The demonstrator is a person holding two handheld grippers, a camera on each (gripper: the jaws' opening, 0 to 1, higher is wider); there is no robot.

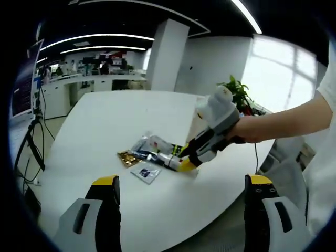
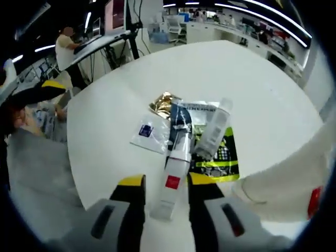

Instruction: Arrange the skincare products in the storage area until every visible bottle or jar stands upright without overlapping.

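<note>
Open-plan office, ceiling strip lights, desks and monitors at the far side; large round white table [image 2: 252, 79] as work surface.

Right gripper [image 2: 165, 184]: yellow-tipped black jaws set on either side of a white tube with a red label [image 2: 171, 184], lying flat on the table, cap end toward the camera. Jaws close to the tube's sides; firm contact cannot be told. In the left gripper view this gripper [image 1: 186, 164] reaches down to the pile, held by a person's hand [image 1: 247, 128].

Just beyond the tube: dark blue tube [image 2: 180, 119], lying flat, in line with the white one. Beside it: clear bottle [image 2: 212, 134], lying on its side across a black-and-yellow-green packet [image 2: 227, 155]. Further out: gold foil sachet [image 2: 164, 103]; small clear sachet with blue square [image 2: 148, 132], flat on the table to the side.

Left gripper [image 1: 181, 210]: jaws wide apart, nothing between them, held above the table edge, well apart from the pile.
</note>
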